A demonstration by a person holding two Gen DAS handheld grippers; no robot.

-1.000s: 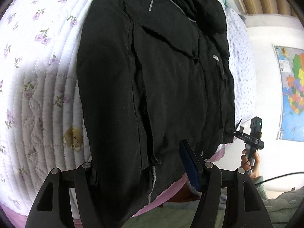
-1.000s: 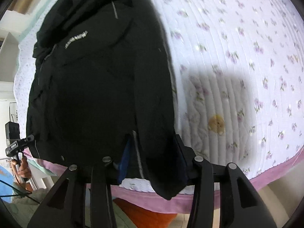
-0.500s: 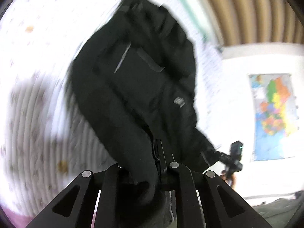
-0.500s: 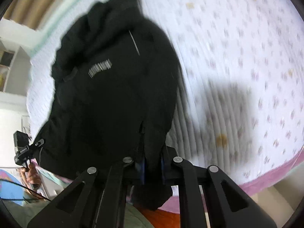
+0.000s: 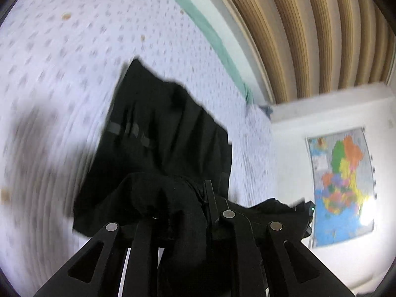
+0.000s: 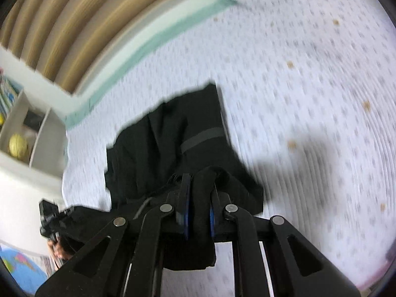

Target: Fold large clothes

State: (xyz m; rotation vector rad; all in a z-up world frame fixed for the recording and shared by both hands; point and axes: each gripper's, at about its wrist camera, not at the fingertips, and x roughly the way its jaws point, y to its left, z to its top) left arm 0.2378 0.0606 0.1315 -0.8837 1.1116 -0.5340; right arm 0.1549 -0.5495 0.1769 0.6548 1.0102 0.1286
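Observation:
A black jacket (image 5: pixel 158 133) lies on the bed with its lower part lifted and carried over its upper part. My left gripper (image 5: pixel 188 198) is shut on the jacket's hem, bunched between the fingers. My right gripper (image 6: pixel 200 188) is shut on the other hem corner of the jacket (image 6: pixel 178 133), pinched between the blue pads (image 6: pixel 186 212). The right gripper also shows at the right of the left wrist view (image 5: pixel 307 212), and the left one at the left of the right wrist view (image 6: pixel 49 215). Both views are blurred by motion.
The bed has a white quilt with small purple flowers (image 5: pixel 61 74), a green band at its far edge (image 6: pixel 153 39) and a wooden slatted headboard (image 5: pixel 309 29). A map (image 5: pixel 344 183) hangs on the wall. A white shelf with a yellow ball (image 6: pixel 18 146) stands beside the bed.
Both grippers closed on the jacket's hem, lifted it and swept it forward over the upper part. The jacket, flat at full length before, now looks about half as long.

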